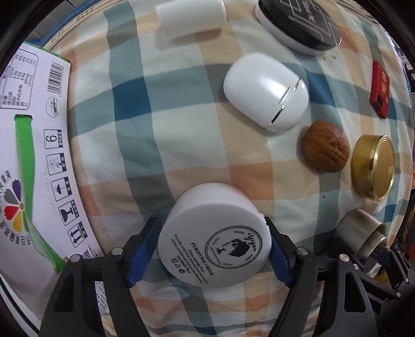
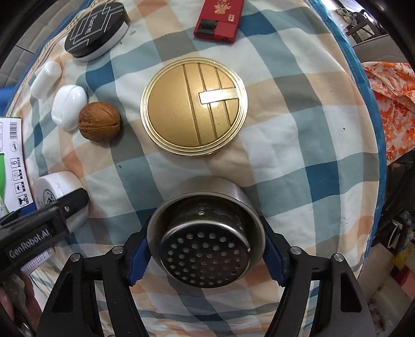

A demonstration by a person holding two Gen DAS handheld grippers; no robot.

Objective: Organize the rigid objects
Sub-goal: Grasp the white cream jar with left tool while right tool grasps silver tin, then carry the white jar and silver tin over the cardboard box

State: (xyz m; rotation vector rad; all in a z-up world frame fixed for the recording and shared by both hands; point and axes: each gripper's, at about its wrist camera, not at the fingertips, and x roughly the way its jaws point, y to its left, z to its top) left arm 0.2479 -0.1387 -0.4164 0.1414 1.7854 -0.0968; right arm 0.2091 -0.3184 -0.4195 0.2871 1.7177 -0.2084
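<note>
the left gripper [image 1: 215, 248] is clamped on the white cream jar [image 1: 215, 241]; the right gripper [image 2: 206, 255] is clamped on the steel strainer cup [image 2: 207, 238]. both pieces sit low over the checked cloth [image 1: 135, 134], so 2 are in hand. ahead of the left gripper lie the walnut [image 1: 325, 149], white case [image 1: 265, 92] and white tube [image 1: 192, 18]; ahead of the right, the gold tin [image 2: 193, 109], with the red box [image 2: 220, 19] beyond it. i judge the sorting is early, most pieces unplaced. both grippers point forward and downward, side by side.
</note>
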